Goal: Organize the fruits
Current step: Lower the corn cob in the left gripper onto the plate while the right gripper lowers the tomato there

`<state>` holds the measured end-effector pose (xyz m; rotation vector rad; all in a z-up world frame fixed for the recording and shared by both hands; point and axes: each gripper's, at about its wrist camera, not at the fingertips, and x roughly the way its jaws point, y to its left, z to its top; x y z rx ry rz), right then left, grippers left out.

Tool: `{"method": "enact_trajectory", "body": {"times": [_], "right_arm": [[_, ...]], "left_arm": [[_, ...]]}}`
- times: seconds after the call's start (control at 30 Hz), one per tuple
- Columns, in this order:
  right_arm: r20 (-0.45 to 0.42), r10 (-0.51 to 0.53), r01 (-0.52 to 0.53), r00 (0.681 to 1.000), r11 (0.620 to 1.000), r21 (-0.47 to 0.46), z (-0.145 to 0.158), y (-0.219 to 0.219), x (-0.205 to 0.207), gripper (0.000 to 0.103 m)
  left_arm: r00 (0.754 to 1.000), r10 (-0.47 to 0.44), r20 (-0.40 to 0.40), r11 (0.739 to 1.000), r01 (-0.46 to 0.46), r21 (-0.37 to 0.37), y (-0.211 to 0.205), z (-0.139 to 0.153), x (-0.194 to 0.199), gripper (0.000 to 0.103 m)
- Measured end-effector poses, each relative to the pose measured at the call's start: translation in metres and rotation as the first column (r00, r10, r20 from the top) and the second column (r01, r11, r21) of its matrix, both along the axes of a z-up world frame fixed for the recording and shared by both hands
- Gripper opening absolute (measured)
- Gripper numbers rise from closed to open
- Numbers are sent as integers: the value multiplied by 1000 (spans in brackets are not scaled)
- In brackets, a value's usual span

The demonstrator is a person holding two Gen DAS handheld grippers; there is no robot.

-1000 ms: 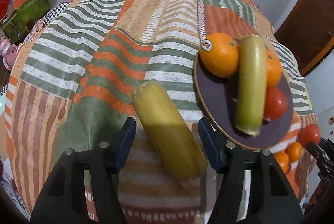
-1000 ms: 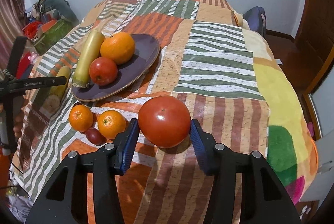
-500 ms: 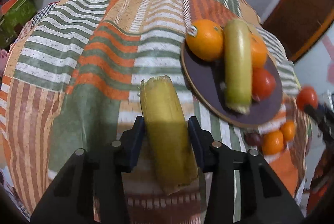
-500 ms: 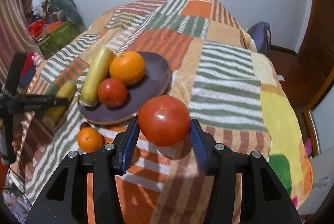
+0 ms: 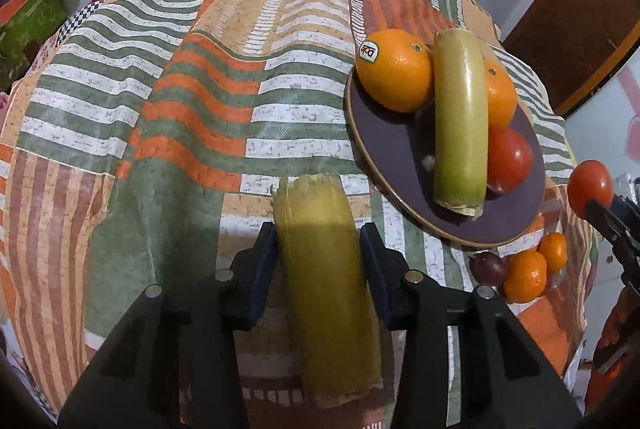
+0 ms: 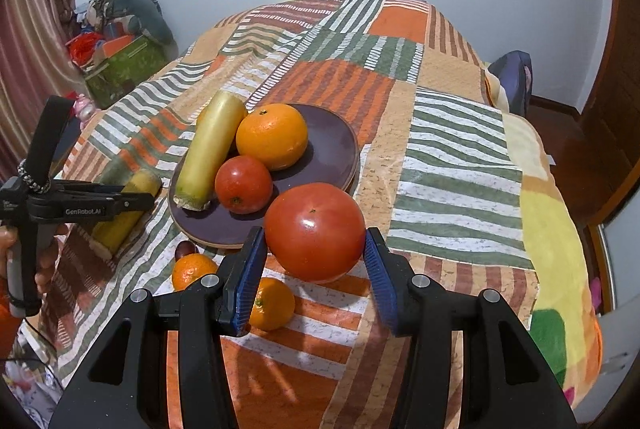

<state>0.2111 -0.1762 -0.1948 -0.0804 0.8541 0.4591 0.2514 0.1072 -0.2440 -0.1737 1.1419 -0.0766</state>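
**Operator:** Red tomato [image 6: 315, 232] is clamped between the blue pads of the right gripper [image 6: 315, 257], held above the striped cloth [image 6: 452, 165] at the near edge of the purple plate [image 6: 336, 149]. Left gripper [image 5: 320, 265] is closed on the yellow corn cob [image 5: 326, 281], just left of the plate.

**Supervisor:** Risks?

**Operator:** Three, in my judgement. First, the tomato is round and smooth; contact is low on its sides, so it may roll forward out of the pads if I tilt down. Second, the plate already carries two oranges [image 5: 394, 71], a pale green squash [image 5: 460, 117] and a smaller tomato [image 5: 508, 161]. Free space is on the right half only, so a release elsewhere would knock fruit off. Third, both tools converge on one plate; collision is possible.

**Supervisor:** Pose?

**Operator:** Right tool points forward and slightly down, fingers level, tomato above the mandarins [image 6: 272, 303] on the cloth. Left tool is lower, near the cloth, fingers straddling the cob's middle, cob lengthwise along the fingers. I cannot tell whether the cob is lifted clear of the cloth.
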Motion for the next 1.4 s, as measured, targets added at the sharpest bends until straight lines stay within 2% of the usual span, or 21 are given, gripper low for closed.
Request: {"method": "enact_trajectory", "body": {"times": [0.1,0.33,0.5,0.77,1.13,1.4], "right_arm": [[2,-5,5,1000,1000,7,1,-1,3,46],[6,-9,9,1000,1000,29,3,1,10,46],[20,-5,5,1000,1000,30,5,6,15,46],[28,10,-10,1000,1000,17,4,16,27,46],[2,40,-39,999,999,-19,-12,34,45,46],[-24,39,-40,999,999,-16,-21,37,53,46]], "left_arm": [[1000,-6,23,1000,6,-19,-1,12,-2,39],[987,-50,154,999,50,3,-17,60,-6,38],[977,-75,200,997,74,9,-28,76,2,38],[972,-71,225,997,77,-17,-35,84,21,38],[971,-87,225,995,73,68,-45,75,48,38],[967,-107,230,991,87,97,-54,69,58,38]]}}
